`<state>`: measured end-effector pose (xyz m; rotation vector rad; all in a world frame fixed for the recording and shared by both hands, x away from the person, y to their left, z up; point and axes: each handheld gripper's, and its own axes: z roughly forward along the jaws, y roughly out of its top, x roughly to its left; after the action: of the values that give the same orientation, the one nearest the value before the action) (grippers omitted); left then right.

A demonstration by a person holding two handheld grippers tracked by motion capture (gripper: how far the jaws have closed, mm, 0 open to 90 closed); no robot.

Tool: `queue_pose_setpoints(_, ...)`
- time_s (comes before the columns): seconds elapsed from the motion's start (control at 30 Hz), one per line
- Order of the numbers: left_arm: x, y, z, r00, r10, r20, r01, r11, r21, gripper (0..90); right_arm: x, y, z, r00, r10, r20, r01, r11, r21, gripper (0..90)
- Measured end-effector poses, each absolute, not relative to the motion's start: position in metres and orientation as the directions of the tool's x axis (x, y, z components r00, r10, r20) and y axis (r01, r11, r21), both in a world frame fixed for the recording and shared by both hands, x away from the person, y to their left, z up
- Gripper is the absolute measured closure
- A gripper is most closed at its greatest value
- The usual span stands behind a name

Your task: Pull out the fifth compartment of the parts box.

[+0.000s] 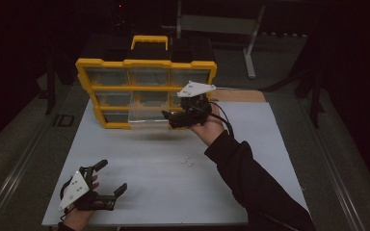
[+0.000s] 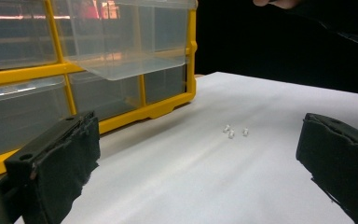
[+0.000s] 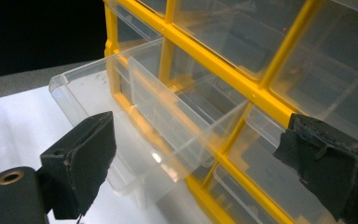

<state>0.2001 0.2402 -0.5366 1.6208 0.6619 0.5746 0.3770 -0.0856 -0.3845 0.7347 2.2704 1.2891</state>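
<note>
Two sets of tongs are seen over a white tabletop, and the nearer one comes first. Down at the near left corner, the left tongs are held low by a hand, jaws spread wide with nothing between them. From the left gripper view, those black jaws are shown well apart, and the bare tabletop is framed between them.

Farther out, three small white pieces are spotted lying loose on the tabletop in a tight cluster, near the middle of the sheet and clear of both tongs. In the high view they are picked out as pale specks just in front of the dark sleeve.

Beyond them, the right tongs are held up at the front of the yellow organiser, carried by the right hand. The jaws are released: in the right gripper view they are seen standing wide, one on each side of a clear drawer, with neither pad pressed against it. That drawer is shown pulled well out of its slot in the middle column of the cabinet, its near end hanging forward over the tabletop. The other clear drawers are seated in the yellow frame.

At the far end, the organiser's yellow carry handle is seen on top, with dark floor and a metal stand behind.
</note>
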Motion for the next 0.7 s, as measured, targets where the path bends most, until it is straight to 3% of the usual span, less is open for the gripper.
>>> queue_pose_setpoints(0.7,0.201,0.24,-0.537,0.706,0.708,0.003,0.102,-0.106,0.989,0.0,0.355,-0.144,-0.414,-0.78,0.625,-0.033,0.287,0.404,0.868,8.1)
